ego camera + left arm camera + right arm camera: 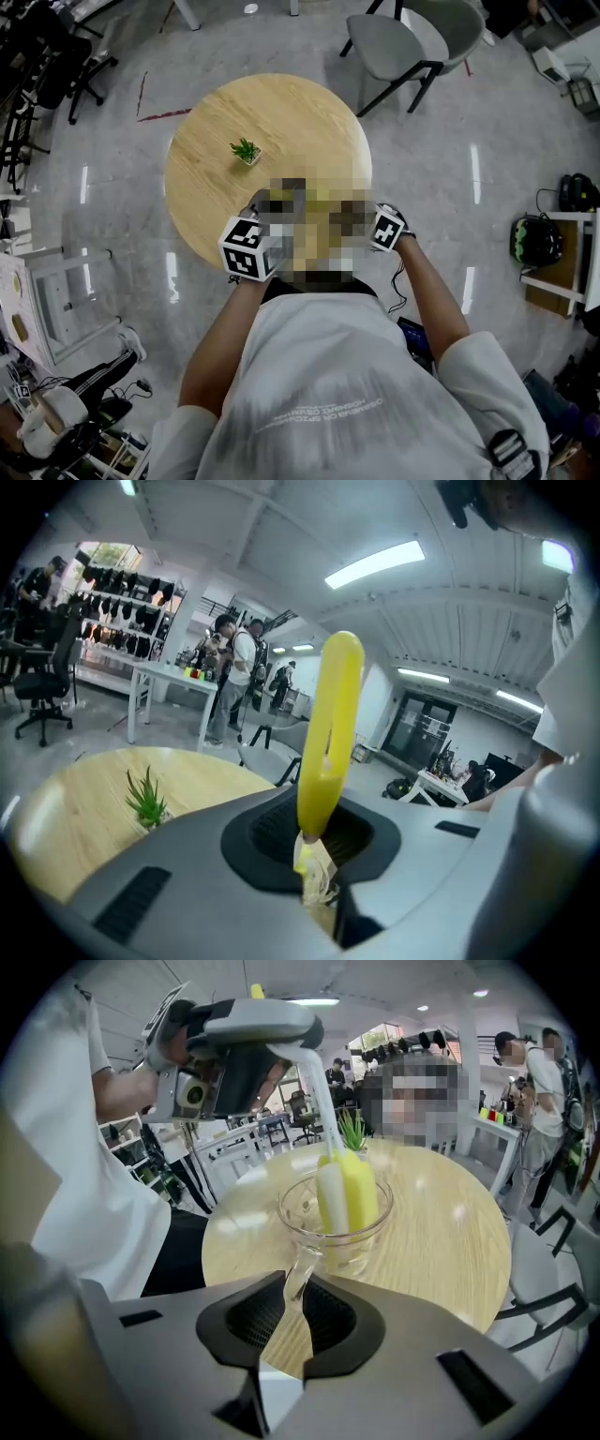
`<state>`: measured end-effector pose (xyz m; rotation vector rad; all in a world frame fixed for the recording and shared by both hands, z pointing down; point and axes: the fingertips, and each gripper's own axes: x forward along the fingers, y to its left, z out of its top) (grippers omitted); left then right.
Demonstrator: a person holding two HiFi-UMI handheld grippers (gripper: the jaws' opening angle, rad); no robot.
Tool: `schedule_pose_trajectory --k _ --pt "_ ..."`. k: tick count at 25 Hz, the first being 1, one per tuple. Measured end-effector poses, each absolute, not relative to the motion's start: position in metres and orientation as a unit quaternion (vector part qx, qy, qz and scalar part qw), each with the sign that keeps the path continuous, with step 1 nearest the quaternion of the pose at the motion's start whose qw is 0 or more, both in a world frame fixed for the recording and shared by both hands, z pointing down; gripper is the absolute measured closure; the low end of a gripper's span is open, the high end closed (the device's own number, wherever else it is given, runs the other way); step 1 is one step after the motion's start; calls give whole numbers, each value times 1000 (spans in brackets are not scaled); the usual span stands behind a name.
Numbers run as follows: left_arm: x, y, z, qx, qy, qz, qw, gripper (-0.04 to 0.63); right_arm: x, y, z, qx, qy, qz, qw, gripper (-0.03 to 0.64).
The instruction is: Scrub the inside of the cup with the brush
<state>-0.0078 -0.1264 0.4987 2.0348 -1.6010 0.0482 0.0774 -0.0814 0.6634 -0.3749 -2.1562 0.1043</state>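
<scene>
In the right gripper view a clear glass cup (337,1227) stands over the round wooden table (441,1241). My right gripper (298,1307) is shut on its glass handle. The brush's yellow and white sponge head (352,1194) sits inside the cup. Its white stem rises to my left gripper (281,1049), which is above the cup at the upper left. In the left gripper view the yellow brush (328,733) stands up between the jaws of my left gripper (314,855), which is shut on it. In the head view both grippers (258,211) (380,225) are at the table's near edge, and a mosaic patch hides the cup.
A small potted plant (247,150) stands on the table (281,112) beyond the cup. A grey chair (403,42) is behind the table. White desks, black office chairs and people stand farther off in the room (225,677).
</scene>
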Motion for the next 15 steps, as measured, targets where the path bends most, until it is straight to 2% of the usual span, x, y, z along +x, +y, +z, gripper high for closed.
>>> schedule_pose_trajectory --k 7,15 --pt "-10 -136 474 771 -605 22 196 551 76 -83 663 -156 -871 41 465 535" --pt "0 -164 515 781 -589 50 198 552 73 -81 664 -159 -871 45 463 535"
